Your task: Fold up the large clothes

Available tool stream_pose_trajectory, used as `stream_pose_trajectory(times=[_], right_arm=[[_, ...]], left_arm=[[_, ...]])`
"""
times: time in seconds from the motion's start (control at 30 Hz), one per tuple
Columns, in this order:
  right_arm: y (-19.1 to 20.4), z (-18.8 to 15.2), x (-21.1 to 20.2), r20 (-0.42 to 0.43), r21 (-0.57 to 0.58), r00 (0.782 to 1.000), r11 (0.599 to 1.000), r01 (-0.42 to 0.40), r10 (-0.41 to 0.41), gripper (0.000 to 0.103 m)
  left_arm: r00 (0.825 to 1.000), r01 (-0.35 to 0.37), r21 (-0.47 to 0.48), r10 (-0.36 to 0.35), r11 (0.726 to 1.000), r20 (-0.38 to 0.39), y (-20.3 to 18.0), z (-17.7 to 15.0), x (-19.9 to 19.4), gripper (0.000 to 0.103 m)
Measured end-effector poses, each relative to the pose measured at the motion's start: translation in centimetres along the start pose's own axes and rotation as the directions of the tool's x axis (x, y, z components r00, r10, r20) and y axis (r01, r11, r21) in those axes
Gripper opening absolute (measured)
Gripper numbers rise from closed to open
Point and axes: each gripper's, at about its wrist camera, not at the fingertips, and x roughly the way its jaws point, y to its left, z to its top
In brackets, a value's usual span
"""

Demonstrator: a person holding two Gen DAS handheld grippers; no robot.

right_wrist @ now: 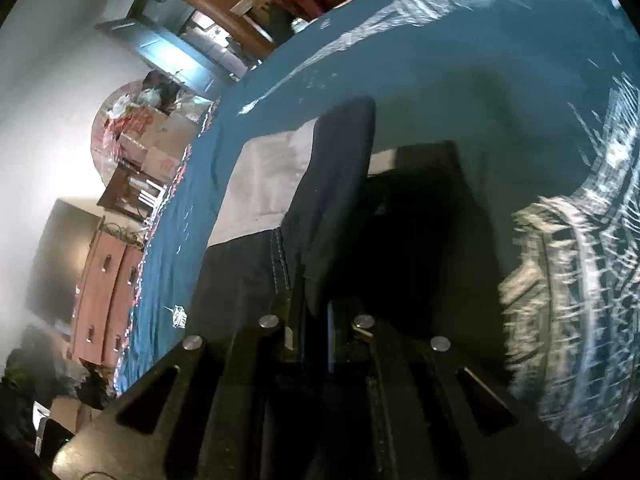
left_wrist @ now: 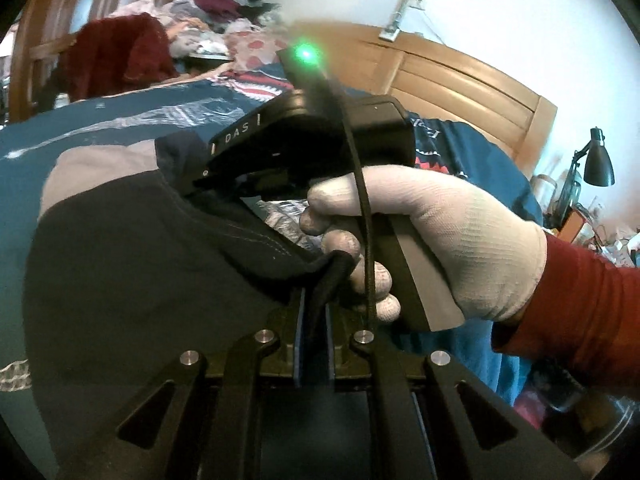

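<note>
Two hand-held grippers: both pinched the same dark garment (left_wrist: 132,264) at once.
Left hand-held gripper (left_wrist: 314,316): blue-padded fingers (left_wrist: 299,344) pressed together on a bunched dark edge of cloth.
Right hand-held gripper (right_wrist: 316,316): fingers pressed together on a dark fold; seen from outside in the left view (left_wrist: 308,140), a green light on its top, held by a white-gloved hand (left_wrist: 420,240) in a red sleeve (left_wrist: 576,312).
Garment: navy with a grey panel (right_wrist: 268,184) and a line of pale stitching (right_wrist: 280,260); it lay on the bed, stretching away from both grippers, long axis running from the fingers toward the grey end.
Surface: bed with a teal cover (right_wrist: 440,60) printed with white line drawings.
Room, left view: wooden headboard (left_wrist: 460,76), a heap of clothes (left_wrist: 208,20) and a maroon piece (left_wrist: 120,56) at the far end, a black lamp (left_wrist: 598,158), white wall.
Room, right view: a reddish cabinet (right_wrist: 108,292) beside the bed, a dark screen (right_wrist: 60,256), boxes and clutter against a white wall.
View difference: only the left view showed the gloved hand and the other gripper's body; only the right view showed the cabinet side of the room, tilted and blurred at its right edge.
</note>
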Motion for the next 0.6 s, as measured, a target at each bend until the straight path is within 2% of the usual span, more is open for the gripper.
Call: stream_pose_trajectory(times=[0.1,0.17,0.2,0.27,0.33,0.4,0.5,0.6], right_arm=[[-2.7,0.4,-0.4,-0.001,0.027,1.0,0.999,0.025,-0.025,0.006],[-4.3,0.7,0.6,-0.025,0.048,0.999,0.998,0.048,-0.047,0.006],[-5.4,0.7,1.9,-0.071,0.067,0.996,0.996,0.063,-0.058,0.007],[-7.3,0.5,3.5,-0.149,0.12,0.989,0.993,0.018,0.0,0.008],[-7.4,0.3,2.5,-0.151,0.162,0.986,0.986,-0.039,0.064,0.015],[-6.8,-0.2,0.7,-0.144,0.155,0.984,0.985,-0.08,0.103,0.039],[-6.1,-2.1,-2.2,-0.139,0.138,0.98,0.983,-0.12,0.14,0.047],[-5.1,-4.4,-4.2,-0.135,0.118,0.98,0.984,-0.133,0.149,0.052]], left_arm=[[0.999,0.01,0.018,-0.009,1.0,-0.036,-0.9,-0.1,2.3,0.007],[0.994,0.022,0.004,-0.022,1.0,-0.11,-0.5,-0.5,5.1,0.025],[0.988,0.014,-0.005,-0.014,1.0,-0.156,-0.3,-0.9,6.7,0.026],[0.978,0.001,-0.003,-0.002,1.0,-0.207,0.0,-2.1,7.8,0.026],[0.978,0.007,0.014,-0.004,1.0,-0.209,-0.7,-2.5,6.0,0.026],[0.984,0.021,0.04,-0.013,0.999,-0.176,-1.6,-3.2,1.9,0.027],[0.992,-0.004,0.032,0.008,0.999,-0.128,-1.8,-4.5,-3.5,0.039],[0.991,-0.106,-0.012,0.105,0.994,-0.088,-0.2,-6.2,-8.0,0.04]])
